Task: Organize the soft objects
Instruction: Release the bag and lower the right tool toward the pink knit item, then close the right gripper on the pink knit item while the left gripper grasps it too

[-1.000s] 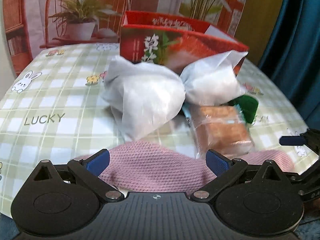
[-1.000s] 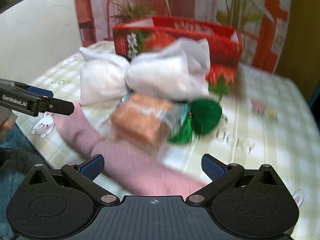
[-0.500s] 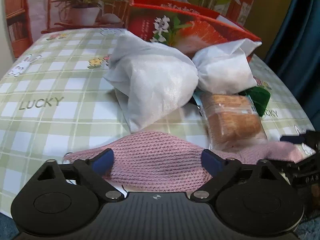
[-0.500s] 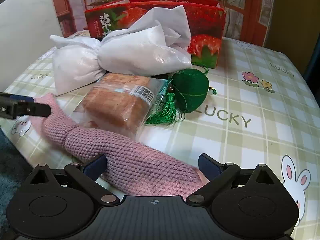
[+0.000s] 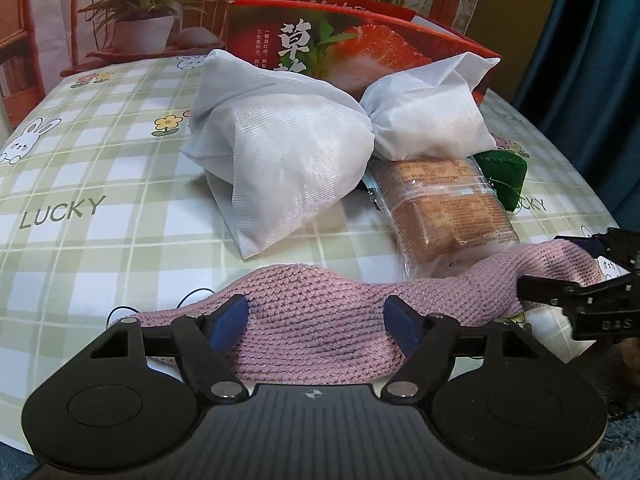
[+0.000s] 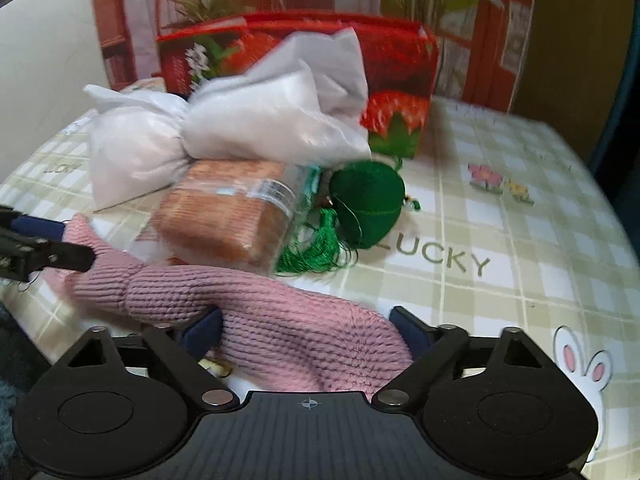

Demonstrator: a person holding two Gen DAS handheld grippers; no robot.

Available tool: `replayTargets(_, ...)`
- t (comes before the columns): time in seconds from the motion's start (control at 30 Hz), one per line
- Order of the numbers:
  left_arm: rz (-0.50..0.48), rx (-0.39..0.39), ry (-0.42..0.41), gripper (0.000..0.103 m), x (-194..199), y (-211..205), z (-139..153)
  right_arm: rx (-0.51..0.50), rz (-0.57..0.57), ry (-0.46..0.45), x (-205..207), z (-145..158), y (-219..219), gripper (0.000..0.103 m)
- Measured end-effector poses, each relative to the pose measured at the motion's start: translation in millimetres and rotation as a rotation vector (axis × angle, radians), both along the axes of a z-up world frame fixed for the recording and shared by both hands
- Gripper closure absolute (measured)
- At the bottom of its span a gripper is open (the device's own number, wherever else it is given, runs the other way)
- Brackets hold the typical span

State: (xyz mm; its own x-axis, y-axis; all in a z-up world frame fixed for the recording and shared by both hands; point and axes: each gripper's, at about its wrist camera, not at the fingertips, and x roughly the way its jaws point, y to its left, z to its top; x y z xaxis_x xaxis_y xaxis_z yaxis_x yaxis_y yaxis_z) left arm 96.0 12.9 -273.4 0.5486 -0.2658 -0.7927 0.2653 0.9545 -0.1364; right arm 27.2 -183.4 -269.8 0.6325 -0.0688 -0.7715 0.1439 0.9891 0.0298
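A pink knitted cloth (image 5: 320, 320) lies stretched along the table's near edge; it also shows in the right wrist view (image 6: 256, 320). My left gripper (image 5: 316, 320) straddles its left part with the jaws partly closed around the knit. My right gripper (image 6: 308, 328) straddles its right end the same way. Behind it lie a white tied bag (image 5: 288, 148), a wrapped cake (image 5: 448, 208) and a green pouch with a tassel (image 6: 368, 208). A red strawberry box (image 5: 360, 44) stands open at the back.
The table has a green checked cloth (image 5: 80, 184) with rabbits and the word LUCKY. The right gripper's fingers (image 5: 580, 300) show at the right of the left wrist view. A dark curtain (image 5: 592, 40) hangs on the right.
Both grippers have moved forward onto the pink cloth and their jaws have narrowed around it. The cloth has bunched up between the fingers.
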Motion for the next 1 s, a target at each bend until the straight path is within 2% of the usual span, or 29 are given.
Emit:
replayTargets(0.17,-0.001,0.002,0.001,0.025,1.1,-0.4,-0.4,0.043,-0.010,-0.077,-13.5,19.6,1.1,0.022)
replayTargets(0.27,0.002,-0.001,0.003,0.025,0.5,0.0,-0.2,0.056,-0.012,-0.106,-19.4,29.0,1.2,0.030)
replayTargets(0.5,0.003,-0.007,0.005,0.025,0.2,0.8,-0.6,0.104,-0.003,-0.048,-19.2,18.3,1.5,0.036)
replayTargets(0.67,0.001,-0.009,0.004,0.025,-0.2,0.2,-1.2,0.137,-0.006,-0.013,-17.2,5.5,-0.7,0.049)
replayTargets(0.73,0.001,-0.008,0.004,0.025,-0.3,-0.4,-1.3,0.137,-0.001,-0.016,-17.1,4.7,-0.6,0.058)
replayTargets(0.9,-0.019,-0.031,0.012,0.026,-2.7,-2.4,-0.6,0.138,0.022,-0.021,-15.9,1.3,0.7,0.066)
replayTargets(1.0,-0.031,-0.045,0.013,0.035,-4.1,-2.3,0.1,0.134,0.042,-0.023,-14.7,1.8,3.1,0.075)
